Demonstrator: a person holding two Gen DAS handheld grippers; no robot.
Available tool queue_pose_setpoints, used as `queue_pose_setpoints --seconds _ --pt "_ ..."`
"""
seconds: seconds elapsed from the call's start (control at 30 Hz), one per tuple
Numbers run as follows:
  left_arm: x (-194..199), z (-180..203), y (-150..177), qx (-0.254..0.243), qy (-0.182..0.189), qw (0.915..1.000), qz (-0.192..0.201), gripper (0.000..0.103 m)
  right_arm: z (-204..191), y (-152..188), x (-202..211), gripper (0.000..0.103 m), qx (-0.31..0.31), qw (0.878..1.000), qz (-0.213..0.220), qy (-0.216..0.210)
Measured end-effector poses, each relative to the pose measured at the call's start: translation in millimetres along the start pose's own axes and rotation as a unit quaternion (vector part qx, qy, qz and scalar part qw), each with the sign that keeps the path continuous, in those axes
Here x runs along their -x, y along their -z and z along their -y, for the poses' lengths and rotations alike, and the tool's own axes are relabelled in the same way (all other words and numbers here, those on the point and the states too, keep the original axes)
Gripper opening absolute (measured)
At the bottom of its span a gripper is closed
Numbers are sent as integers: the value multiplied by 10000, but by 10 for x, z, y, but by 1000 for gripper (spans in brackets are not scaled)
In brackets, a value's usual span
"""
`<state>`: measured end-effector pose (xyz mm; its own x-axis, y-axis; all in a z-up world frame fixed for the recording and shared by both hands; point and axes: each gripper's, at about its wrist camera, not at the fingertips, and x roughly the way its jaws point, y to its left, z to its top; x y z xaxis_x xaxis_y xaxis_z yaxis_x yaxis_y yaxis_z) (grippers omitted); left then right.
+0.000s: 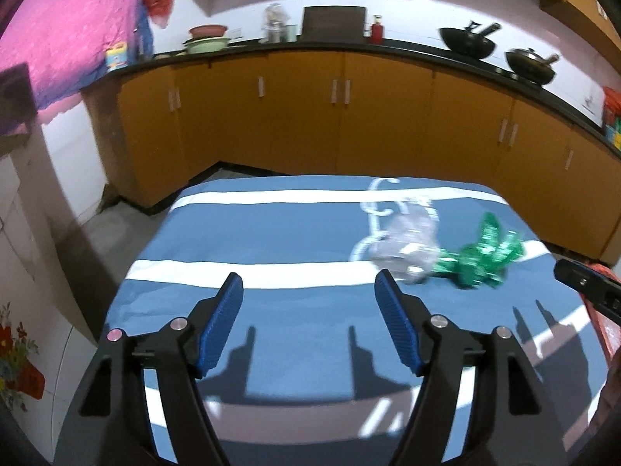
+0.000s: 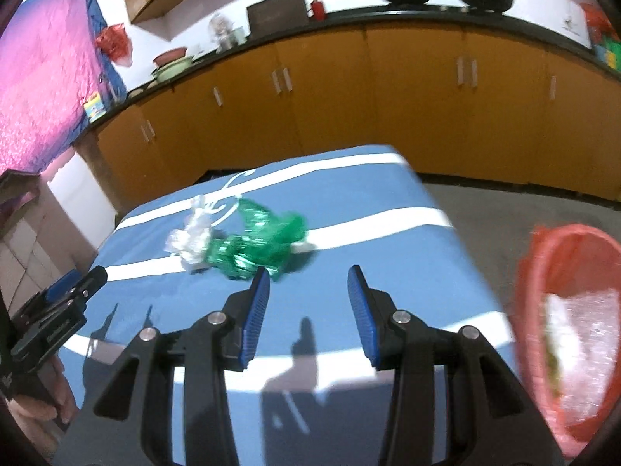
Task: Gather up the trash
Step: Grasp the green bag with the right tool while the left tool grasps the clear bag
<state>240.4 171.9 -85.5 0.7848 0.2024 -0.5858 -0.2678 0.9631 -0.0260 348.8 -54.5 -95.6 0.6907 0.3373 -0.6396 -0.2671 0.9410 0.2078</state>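
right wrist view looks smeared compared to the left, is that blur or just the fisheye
Right wrist view: motion blur smears the bin and green wrapper; its fingers stay sharp. Left wrist view: crisper, hard finger shadows on the cloth. Both bend the counter.

Kitchen interior. Long run of orange-brown lower cabinets (image 1: 349,116) with pale bar handles spans mid-frame, under a black countertop (image 1: 407,48). White wall (image 1: 427,11) behind; two black woks (image 1: 469,42) upper right. Pink patterned cloth (image 1: 66,35) upper left. Grey floor (image 2: 504,209) at right. Hard light, sharp shadows on blue-and-white striped table cover (image 1: 295,229).
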Motion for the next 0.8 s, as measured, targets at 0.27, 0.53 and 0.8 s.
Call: queue_pose_setpoints --seconds 0.27,0.53,0.8 --pt "-124 -232 -68 147 -3 9999 16 71 -290 -208 -527 49 -50 9995 -125 291" --pt "-190 -175 -104 119 89 9999 8 71 -301 -194 -812 38 34 9978 -483 458" --pt "-257 -17 -114 93 285 9995 -77 71 -376 -109 -771 10 494 9967 -412 487"
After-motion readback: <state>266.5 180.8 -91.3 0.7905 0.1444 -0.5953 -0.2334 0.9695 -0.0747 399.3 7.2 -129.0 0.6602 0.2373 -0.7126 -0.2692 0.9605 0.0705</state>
